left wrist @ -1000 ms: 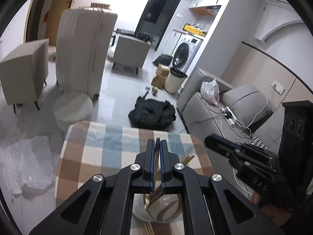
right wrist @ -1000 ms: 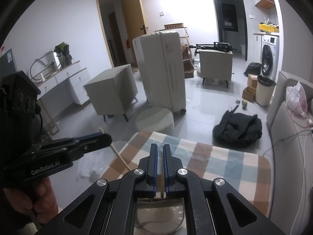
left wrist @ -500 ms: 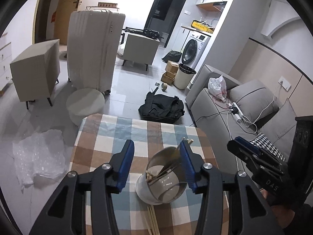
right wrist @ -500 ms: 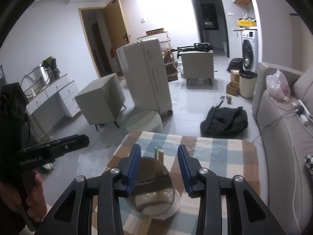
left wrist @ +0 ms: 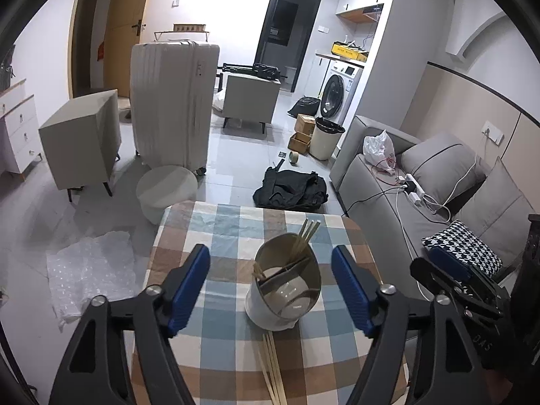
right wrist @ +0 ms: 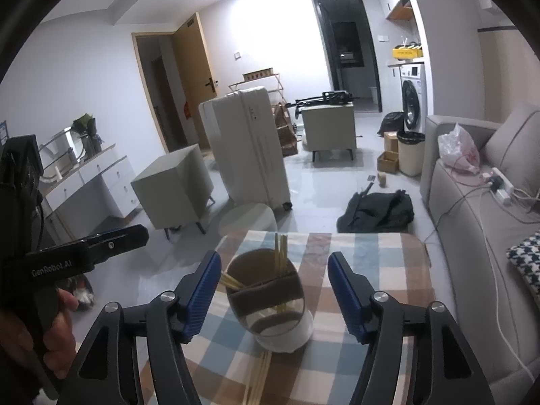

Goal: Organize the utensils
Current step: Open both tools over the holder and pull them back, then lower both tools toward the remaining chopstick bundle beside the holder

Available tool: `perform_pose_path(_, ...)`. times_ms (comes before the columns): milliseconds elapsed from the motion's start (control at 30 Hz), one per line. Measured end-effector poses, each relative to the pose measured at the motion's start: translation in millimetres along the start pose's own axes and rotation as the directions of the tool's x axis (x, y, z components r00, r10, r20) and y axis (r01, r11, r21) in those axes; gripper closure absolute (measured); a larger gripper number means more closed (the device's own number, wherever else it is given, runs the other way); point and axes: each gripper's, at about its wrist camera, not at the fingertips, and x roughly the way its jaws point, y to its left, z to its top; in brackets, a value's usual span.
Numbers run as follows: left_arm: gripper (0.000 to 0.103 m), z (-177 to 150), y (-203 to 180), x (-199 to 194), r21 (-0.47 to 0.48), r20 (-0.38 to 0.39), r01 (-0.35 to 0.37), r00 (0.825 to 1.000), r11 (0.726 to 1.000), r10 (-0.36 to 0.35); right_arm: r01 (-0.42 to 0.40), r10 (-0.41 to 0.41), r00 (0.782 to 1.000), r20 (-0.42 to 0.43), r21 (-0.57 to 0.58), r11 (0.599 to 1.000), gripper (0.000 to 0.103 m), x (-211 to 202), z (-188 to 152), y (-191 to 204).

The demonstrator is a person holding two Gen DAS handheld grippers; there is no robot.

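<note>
Chopsticks [left wrist: 303,239] in holder [left wrist: 283,300], ahead between open left claw [left wrist: 270,285] tips

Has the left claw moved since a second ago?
Yes. The left gripper backed away from the utensil holder toward the table's near end; its jaws have just been opening, gripping nothing.

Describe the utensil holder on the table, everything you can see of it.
The utensil holder is a round cup, white outside with a shiny, mirror-like inside, split by a divider. It stands upright on the checked tablecloth. Several wooden chopsticks lean in it, sticking out past its rim; more lie loose on the cloth at its base. Neither tool touches it.
</note>
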Motion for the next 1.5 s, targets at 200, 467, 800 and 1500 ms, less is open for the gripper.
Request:
perform_pose_path(200, 0.025, -11.1, -5.9, -11.1, 0.026, 0.011, -0.022, 1.000, 0.999, 0.022, 0.018, -0.019, 0.999, 0.034, 0.021, 1.000, 0.026, -21.2, -13.2, 2.0)
perform_pose_path(467, 0.018, -28.9, -11.2, -19.1, 0.067, 0.016, -0.053, 0.999, 0.996, 0.052, 0.050, -0.052, 0.997, 0.064, 0.031, 0.998, 0.015, -40.8, -36.7, 9.4)
perform_pose_path(800, 0.013, -65.3, -14.3, -22.5, 0.095, 0.076, -0.091, 0.994, 0.991, 0.084, 0.076, -0.078, 0.995, 0.058, 0.048, 0.996, 0.006, -47.4, -73.8, 11.8)
perform_pose_path(1500, 0.013, -147.6, 38.5, 85.1, 0.029, -0.307, -0.178, 0.935, 0.984, 0.178, 0.080, -0.048, 0.925, -0.376, 0.071, 0.994, 0.023, 66.9, -155.9, -3.5)
